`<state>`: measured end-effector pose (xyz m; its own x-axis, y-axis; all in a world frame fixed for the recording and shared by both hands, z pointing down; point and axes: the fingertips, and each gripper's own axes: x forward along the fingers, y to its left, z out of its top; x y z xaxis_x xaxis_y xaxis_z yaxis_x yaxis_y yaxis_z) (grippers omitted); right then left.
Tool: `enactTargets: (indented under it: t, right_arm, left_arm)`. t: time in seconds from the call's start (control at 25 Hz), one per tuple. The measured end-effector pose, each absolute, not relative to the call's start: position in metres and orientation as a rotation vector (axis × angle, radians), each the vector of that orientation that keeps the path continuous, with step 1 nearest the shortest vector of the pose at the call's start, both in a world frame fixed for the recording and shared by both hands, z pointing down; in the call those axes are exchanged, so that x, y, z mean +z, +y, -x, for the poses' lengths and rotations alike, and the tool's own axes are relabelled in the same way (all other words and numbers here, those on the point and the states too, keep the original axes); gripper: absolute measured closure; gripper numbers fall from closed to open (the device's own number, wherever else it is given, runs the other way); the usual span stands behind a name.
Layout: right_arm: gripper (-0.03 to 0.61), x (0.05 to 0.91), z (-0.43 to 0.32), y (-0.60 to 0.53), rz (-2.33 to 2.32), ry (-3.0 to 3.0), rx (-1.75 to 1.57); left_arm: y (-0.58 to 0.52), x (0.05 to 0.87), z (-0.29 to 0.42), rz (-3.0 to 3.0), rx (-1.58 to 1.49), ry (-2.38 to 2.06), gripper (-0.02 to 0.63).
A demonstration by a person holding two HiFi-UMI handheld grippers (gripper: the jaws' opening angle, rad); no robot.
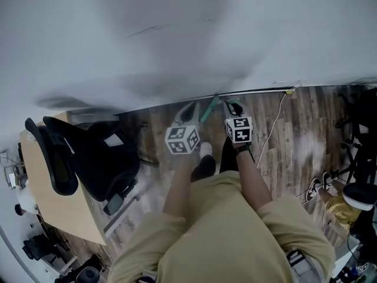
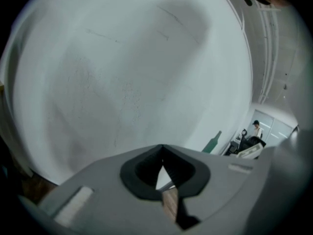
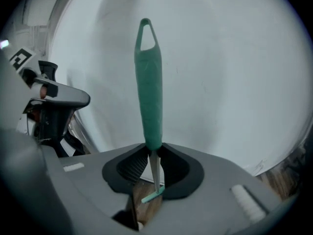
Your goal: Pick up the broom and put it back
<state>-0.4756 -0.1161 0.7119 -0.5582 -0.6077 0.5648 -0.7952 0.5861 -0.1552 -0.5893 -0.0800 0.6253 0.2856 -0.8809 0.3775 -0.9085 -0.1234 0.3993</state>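
A plain white wall (image 1: 177,28) fills the upper half of the head view, softly shadowed at its middle. Below it a dark baseboard (image 1: 259,91) meets a wood-plank floor (image 1: 294,134), crossed by a white cable (image 1: 272,128). At lower left a black office chair (image 1: 88,158) stands against a pale wooden desk (image 1: 47,199).

The broom (image 3: 148,92) stands in the right gripper (image 3: 152,168), before the wall (image 1: 177,34), the left gripper (image 1: 188,114) just to its left. A chair (image 1: 88,158) sits far left at a desk (image 1: 53,205) (cable (image 1: 272,128) on the floor (image 1: 300,128), right)
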Motion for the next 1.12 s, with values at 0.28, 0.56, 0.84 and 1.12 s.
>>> enactTargets:
  t: [0.28, 0.56, 0.84, 1.12]
  right_arm:
    - [0.497, 0.573, 0.471, -0.116, -1.281, -2.505, 0.312]
    - [0.502, 0.461, 0.442, -0.117, -1.473, -2.616, 0.264]
    - [0.503, 0.377, 0.421, -0.102, -1.611, -2.654, 0.180]
    - [0.505, 0.318, 0.412, -0.088, -1.681, -2.700, 0.046]
  left_arm:
    - [-0.098, 0.524, 0.576, -2.268, 0.133, -1.651, 0.611]
    - [-0.106, 0.429, 0.555, -2.457, 0.057, -1.669, 0.611]
    - [-0.092, 0.358, 0.541, -2.571, -0.036, -1.677, 0.611]
    - [-0.080, 0.318, 0.533, -2.669, 0.026, -1.781, 0.612]
